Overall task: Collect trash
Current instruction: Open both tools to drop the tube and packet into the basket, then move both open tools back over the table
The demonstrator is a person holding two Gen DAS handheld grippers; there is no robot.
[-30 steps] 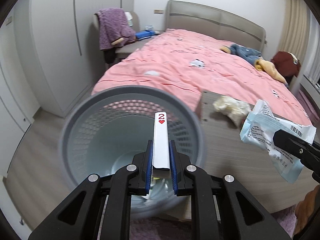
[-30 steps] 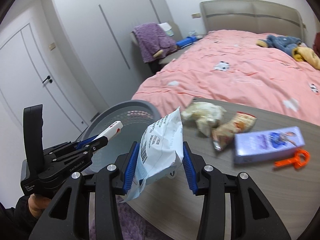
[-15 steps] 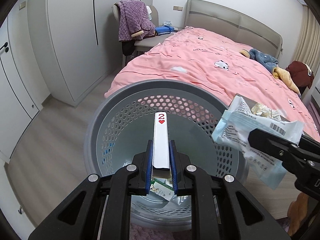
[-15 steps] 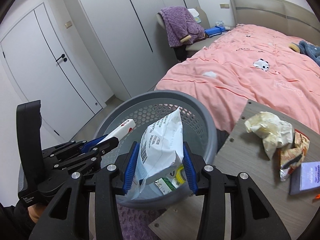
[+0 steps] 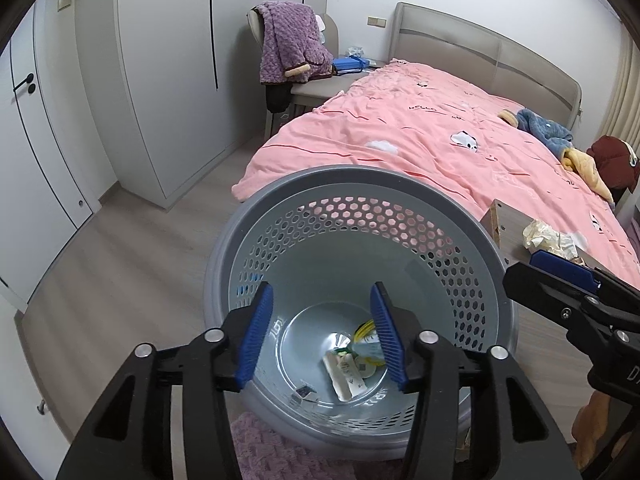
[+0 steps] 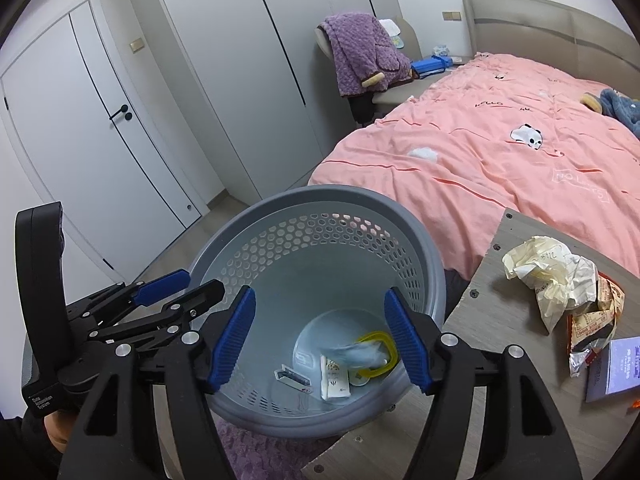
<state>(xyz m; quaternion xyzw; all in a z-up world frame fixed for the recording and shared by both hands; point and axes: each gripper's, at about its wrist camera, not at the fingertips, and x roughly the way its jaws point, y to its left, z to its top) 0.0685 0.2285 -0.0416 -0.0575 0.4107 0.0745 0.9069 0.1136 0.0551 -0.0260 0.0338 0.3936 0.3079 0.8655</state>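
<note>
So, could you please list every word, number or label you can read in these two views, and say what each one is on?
"HELLO": printed on the pink duvet.
"Data Acquisition System": white label on the left gripper.
"NO...": outlined print on the duvet, the rest unreadable.
Crumpled paper, snack wrapper, purple box and the packets in the grey basket: print too small or blurred to read.

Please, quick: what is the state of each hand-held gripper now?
Left hand-held gripper: open, just opened, holding nothing.
Right hand-held gripper: open, just opened, holding nothing.
</note>
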